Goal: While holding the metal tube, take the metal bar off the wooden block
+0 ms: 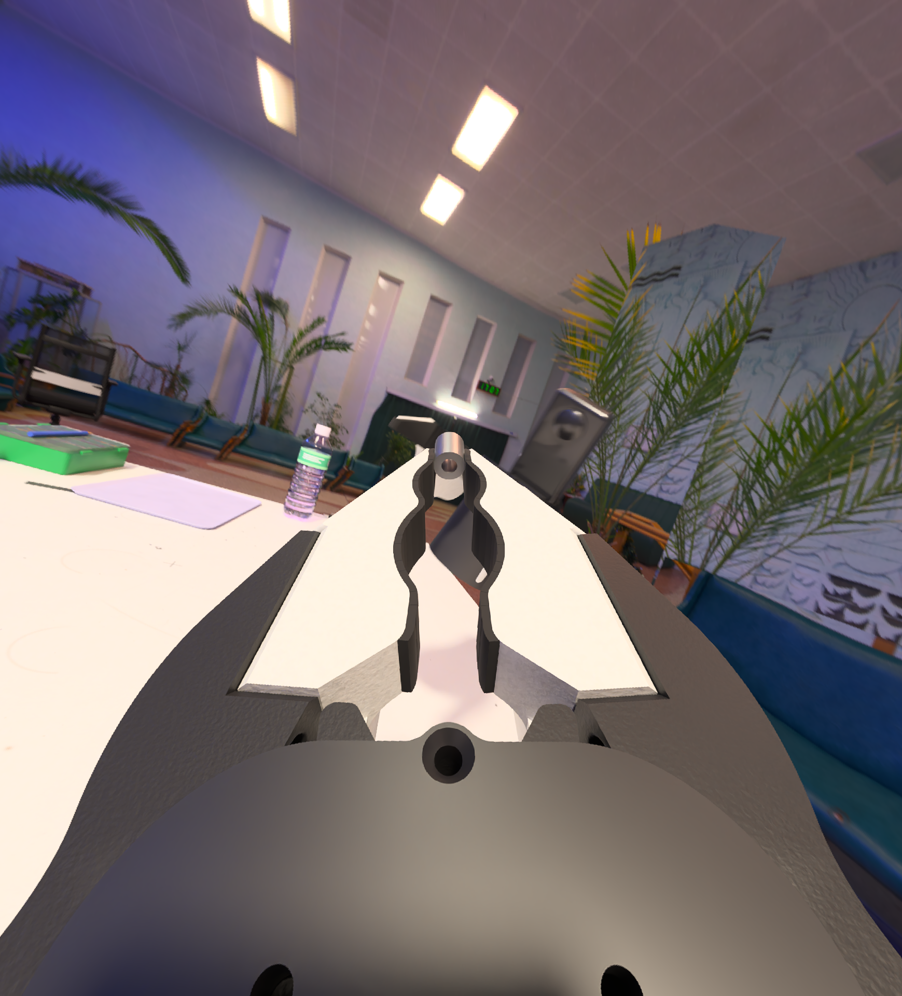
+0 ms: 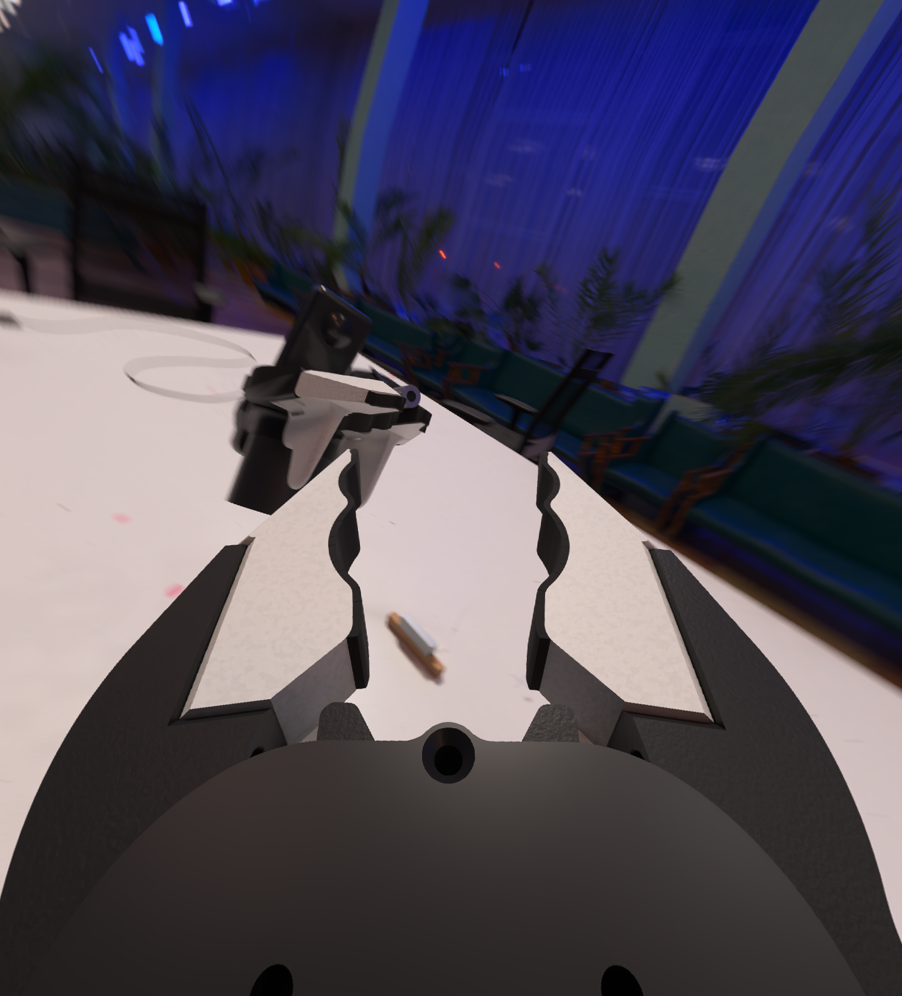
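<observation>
My left gripper [image 1: 449, 464] is shut on the metal tube [image 1: 449, 459], a short silver cylinder with a hollow end, held at the fingertips above the white table [image 1: 87, 566]. In the right wrist view the left gripper [image 2: 411, 403] shows farther off, raised over the table, with the tube [image 2: 411, 396] at its tip. My right gripper [image 2: 446, 469] is open and empty. Below it, between its fingers, the grey metal bar [image 2: 419, 637] lies on top of the thin wooden block [image 2: 435, 665] on the table [image 2: 87, 539].
A green box [image 1: 55, 446], a lilac sheet [image 1: 168, 498] and a water bottle [image 1: 308, 477] sit at the far left of the table. A white strap loop [image 2: 184, 366] lies on the table behind the left gripper. The table's edge [image 2: 707, 560] runs along the right.
</observation>
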